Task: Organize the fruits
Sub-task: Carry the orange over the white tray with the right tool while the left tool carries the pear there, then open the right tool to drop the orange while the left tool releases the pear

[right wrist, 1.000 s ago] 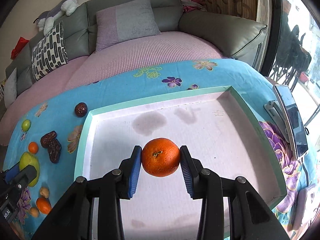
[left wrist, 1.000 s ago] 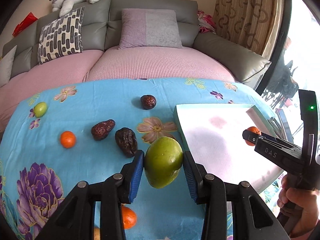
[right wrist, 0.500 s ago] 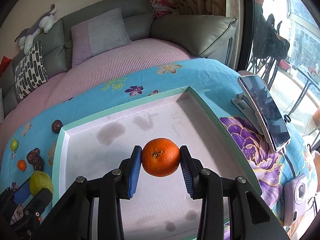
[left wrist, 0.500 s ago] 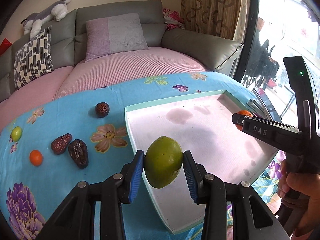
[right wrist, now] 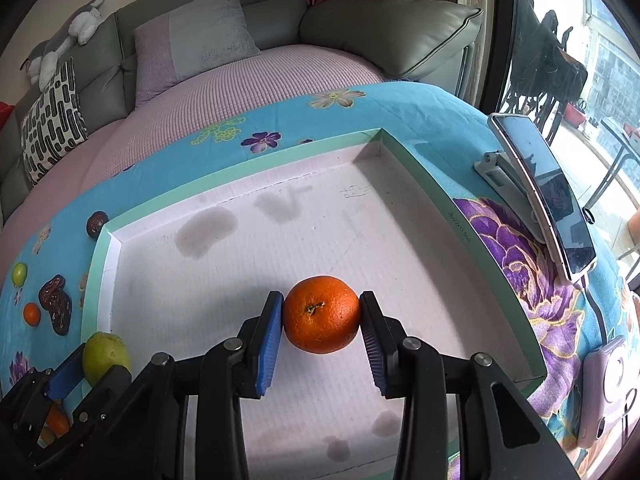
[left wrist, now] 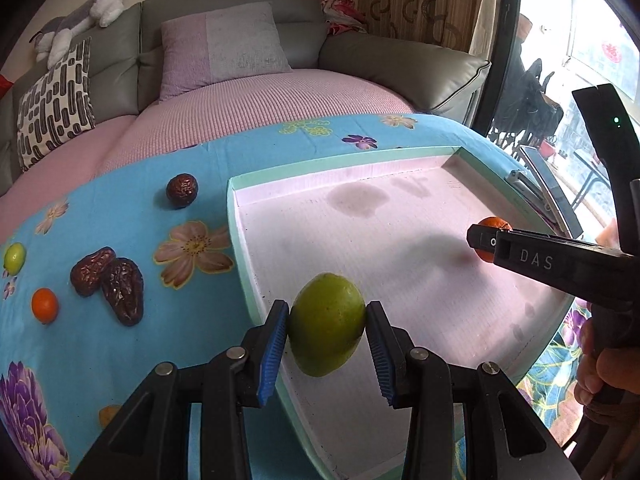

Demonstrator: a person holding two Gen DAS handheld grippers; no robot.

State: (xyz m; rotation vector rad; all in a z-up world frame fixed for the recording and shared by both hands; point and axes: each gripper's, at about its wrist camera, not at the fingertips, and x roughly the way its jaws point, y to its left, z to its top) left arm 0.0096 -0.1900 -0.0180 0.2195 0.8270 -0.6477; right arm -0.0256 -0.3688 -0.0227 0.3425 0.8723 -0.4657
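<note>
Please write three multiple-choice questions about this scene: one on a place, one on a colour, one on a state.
1. Where is the orange?
A. on the sofa
B. over the tray
C. beside the phone

2. What colour is the fruit in the left gripper?
A. green
B. red
C. purple

3. How is the right gripper?
A. wide open
B. lying on the cloth
C. shut on the orange

Answers: 1 B, white tray floor lies all around it; 2 A, the green fruit sits between the pads; 3 C, both pads press the orange.
</note>
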